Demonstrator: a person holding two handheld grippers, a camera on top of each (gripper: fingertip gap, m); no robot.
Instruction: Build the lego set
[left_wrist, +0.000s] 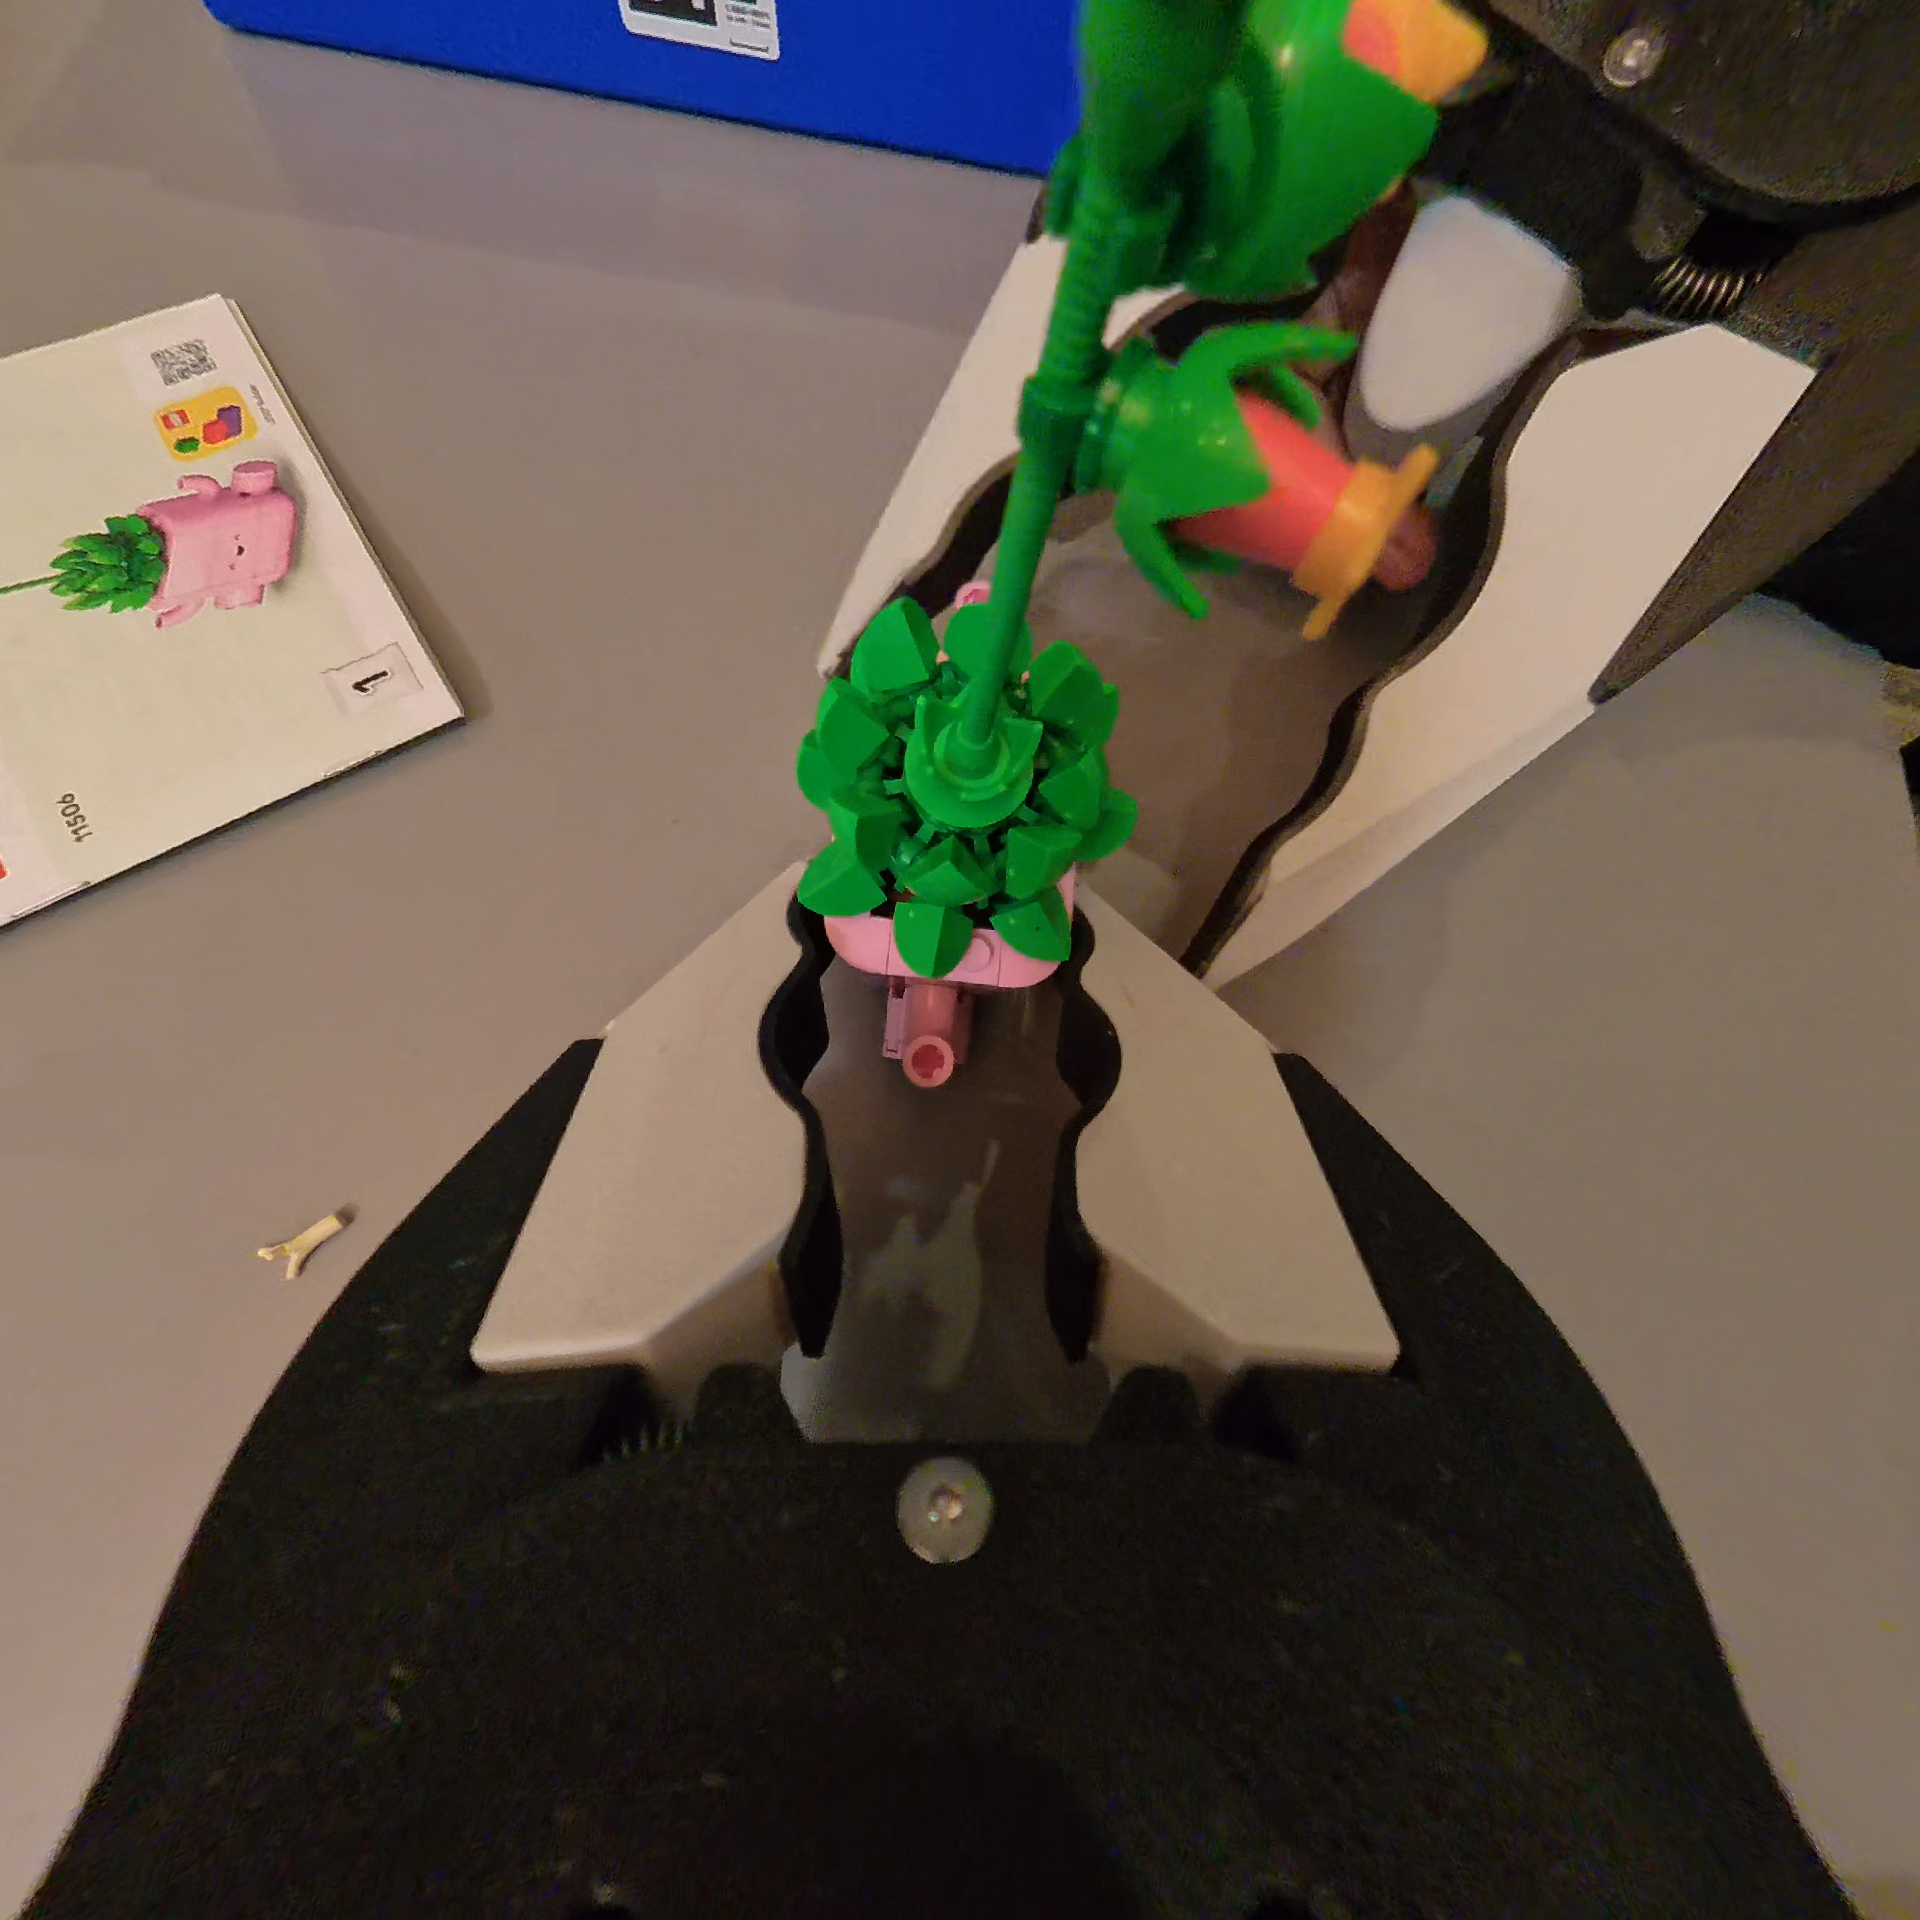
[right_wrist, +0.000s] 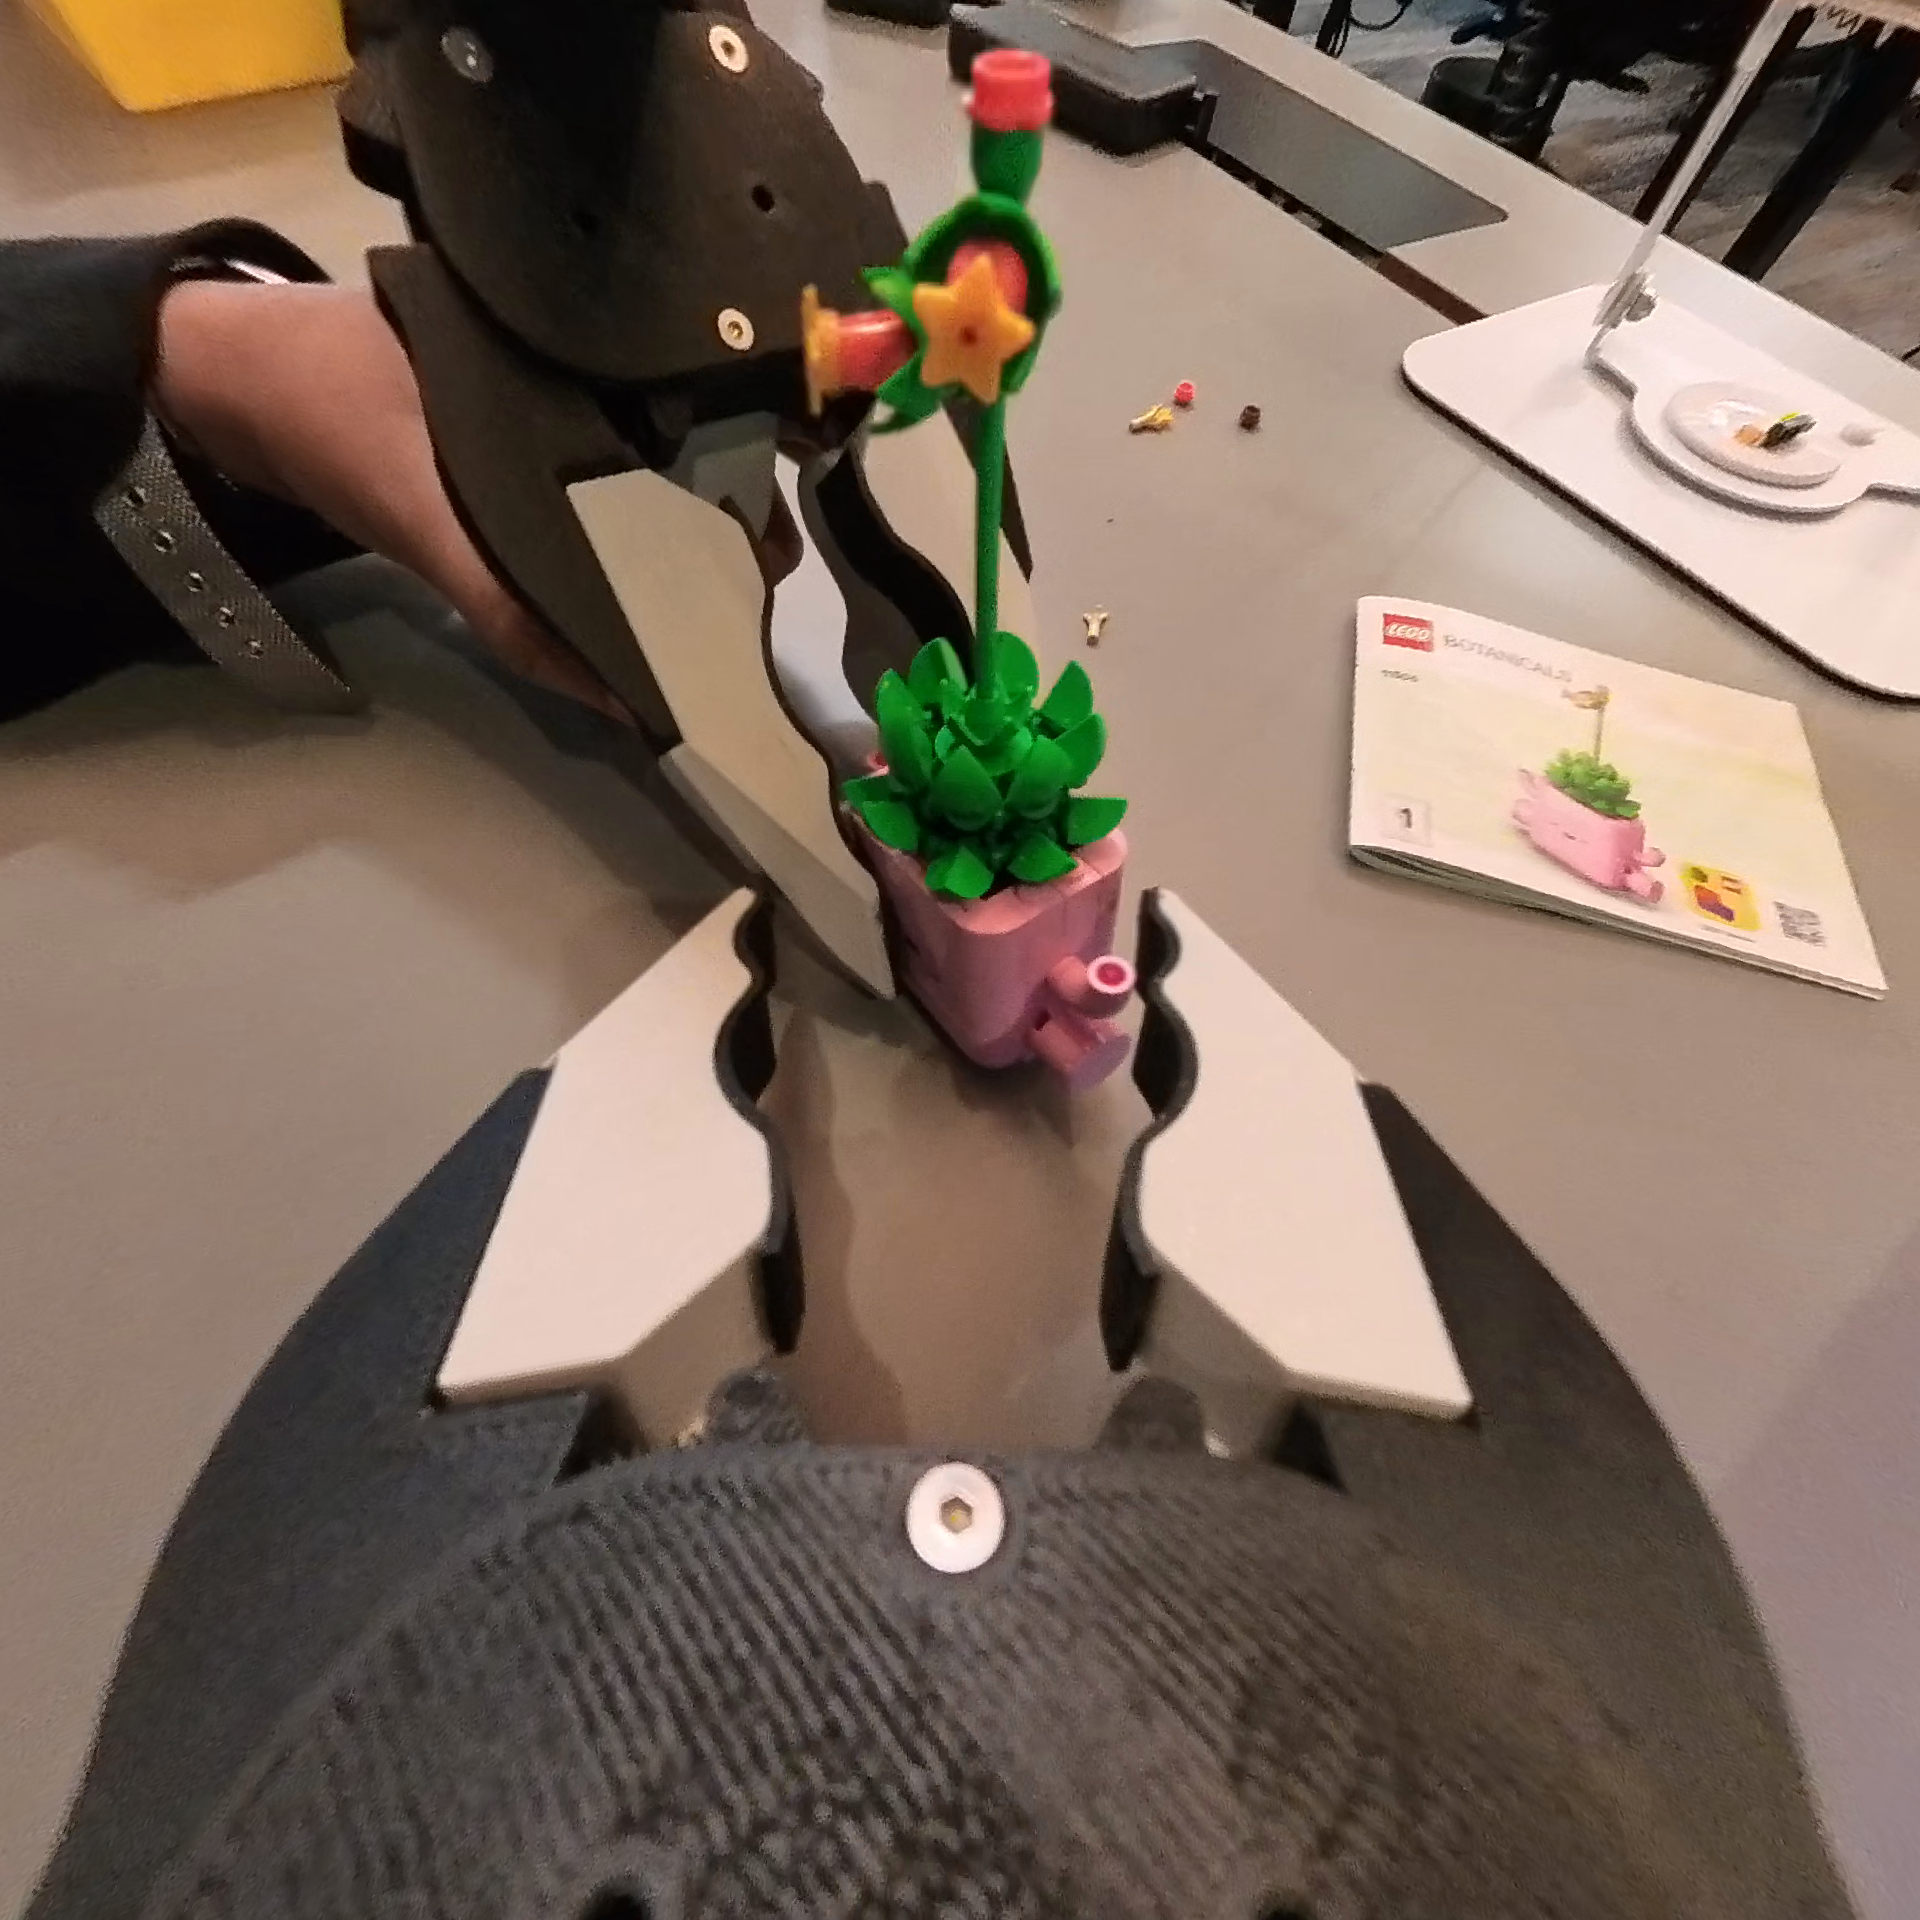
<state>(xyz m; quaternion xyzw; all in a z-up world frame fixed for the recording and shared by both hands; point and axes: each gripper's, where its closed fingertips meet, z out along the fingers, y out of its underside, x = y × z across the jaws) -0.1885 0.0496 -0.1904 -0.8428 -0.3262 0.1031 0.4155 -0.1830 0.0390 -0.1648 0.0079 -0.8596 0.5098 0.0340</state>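
A pink Lego pot (right_wrist: 997, 966) topped with green leaves (right_wrist: 977, 790) stands slightly tilted on the grey table. A tall green stem (right_wrist: 987, 540) rises from it and carries a yellow star flower (right_wrist: 971, 327), a side flower and a red bud (right_wrist: 1013, 88). My left gripper (left_wrist: 945, 925) is shut on the pot's sides. Its fingers (right_wrist: 727, 727) reach in from the left in the right wrist view. My right gripper (right_wrist: 951, 914) is open, with its tips either side of the pot. Its fingers (left_wrist: 1507, 582) flank the stem (left_wrist: 1029, 520) and a red-and-yellow flower (left_wrist: 1309, 509).
An instruction booklet (right_wrist: 1590, 800) lies right of the pot and also shows in the left wrist view (left_wrist: 187, 623). A white stand base (right_wrist: 1662, 499), a blue box (left_wrist: 883, 94) and a yellow box (right_wrist: 208, 52) stand farther off. Loose small pieces (right_wrist: 1184, 395) and a tan piece (left_wrist: 301, 1242) lie about. Both grippers' tips are close together, under 4 cm apart.
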